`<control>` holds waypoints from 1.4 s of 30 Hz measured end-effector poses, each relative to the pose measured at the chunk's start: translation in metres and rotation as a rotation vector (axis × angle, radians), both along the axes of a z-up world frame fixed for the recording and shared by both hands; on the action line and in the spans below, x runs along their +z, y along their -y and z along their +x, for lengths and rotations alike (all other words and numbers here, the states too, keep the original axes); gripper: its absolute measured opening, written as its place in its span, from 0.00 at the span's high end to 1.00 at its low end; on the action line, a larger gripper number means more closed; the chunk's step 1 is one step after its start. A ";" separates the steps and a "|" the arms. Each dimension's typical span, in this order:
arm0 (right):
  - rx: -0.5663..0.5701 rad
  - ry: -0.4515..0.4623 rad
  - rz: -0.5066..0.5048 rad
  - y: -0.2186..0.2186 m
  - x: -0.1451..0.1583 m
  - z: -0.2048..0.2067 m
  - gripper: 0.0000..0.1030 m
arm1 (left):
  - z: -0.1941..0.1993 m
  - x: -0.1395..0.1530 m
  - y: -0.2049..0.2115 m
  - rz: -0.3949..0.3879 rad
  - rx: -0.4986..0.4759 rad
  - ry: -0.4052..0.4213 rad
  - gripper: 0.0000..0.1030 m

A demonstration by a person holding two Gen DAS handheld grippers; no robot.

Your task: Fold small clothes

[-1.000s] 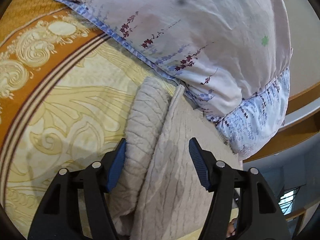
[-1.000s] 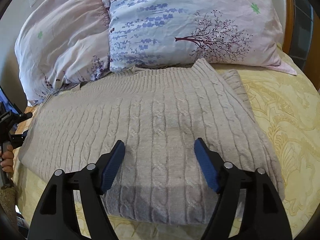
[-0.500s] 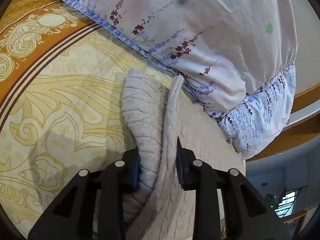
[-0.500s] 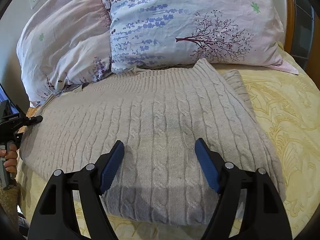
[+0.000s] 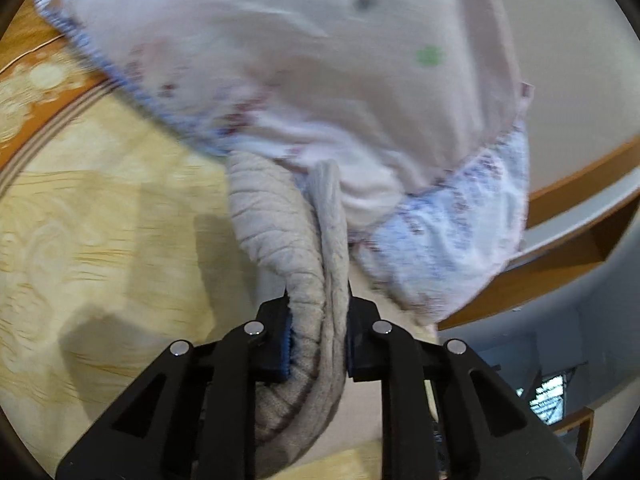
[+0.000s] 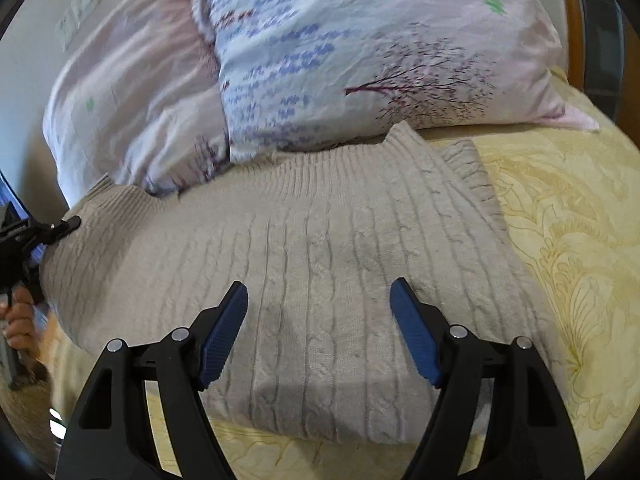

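Beige cable-knit sweater (image 6: 320, 264) lies spread flat on a bed with a yellow patterned bedspread (image 6: 572, 240), its ribbed hem up against two floral pillows: a pale pink one (image 6: 132, 96) at the left, a blue-and-pink one with a tree print (image 6: 360, 48) at the right. A ribbed cuff or folded edge (image 6: 468, 168) pokes out at the sweater's far right corner.

Left gripper (image 5: 318, 332): fingers have just been closing and now clench a bunched edge of the sweater (image 5: 316, 280); the knit is squeezed between the pads and rises off the bedspread (image 5: 100, 240). Left wrist view is motion-blurred. The pink pillow (image 5: 320, 60) fills the upper field, the bunched fabric touching its lower edge. From the right wrist view the same gripper (image 6: 64, 224) sits at the sweater's left edge, with a person's hand (image 6: 20, 320) on the handle below.

Right gripper (image 6: 320, 320): fingers released, spread wide, nothing between them; they hover over the near middle of the sweater, whether touching cannot be told.
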State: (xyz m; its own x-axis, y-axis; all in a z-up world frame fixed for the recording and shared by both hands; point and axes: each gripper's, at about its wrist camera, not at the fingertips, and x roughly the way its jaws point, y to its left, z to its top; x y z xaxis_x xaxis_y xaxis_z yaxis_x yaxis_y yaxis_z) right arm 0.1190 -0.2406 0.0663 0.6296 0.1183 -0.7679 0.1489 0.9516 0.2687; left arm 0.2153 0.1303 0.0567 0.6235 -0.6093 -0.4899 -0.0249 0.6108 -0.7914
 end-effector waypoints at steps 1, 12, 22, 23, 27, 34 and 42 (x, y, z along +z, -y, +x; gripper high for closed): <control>-0.007 0.008 0.019 0.004 0.002 -0.002 0.27 | 0.000 0.006 0.008 -0.012 -0.012 0.014 0.84; -0.029 0.082 0.147 0.045 0.032 -0.025 0.27 | 0.025 0.014 0.142 -0.072 -0.204 0.030 0.85; 0.037 0.027 0.531 0.068 0.026 0.011 0.27 | 0.024 -0.019 0.214 -0.065 -0.256 -0.024 0.85; 0.040 0.013 0.563 0.068 0.024 0.016 0.27 | 0.023 -0.020 0.218 -0.064 -0.258 -0.023 0.85; 0.049 -0.076 0.691 0.070 0.009 0.044 0.27 | 0.020 -0.029 0.230 -0.134 -0.313 -0.036 0.82; -0.008 -0.133 0.739 0.081 -0.003 0.047 0.21 | -0.018 -0.015 0.189 -0.156 -0.374 0.023 0.57; -0.023 -0.226 0.657 0.067 -0.009 0.070 0.27 | -0.030 -0.014 0.149 0.153 -0.249 0.030 0.54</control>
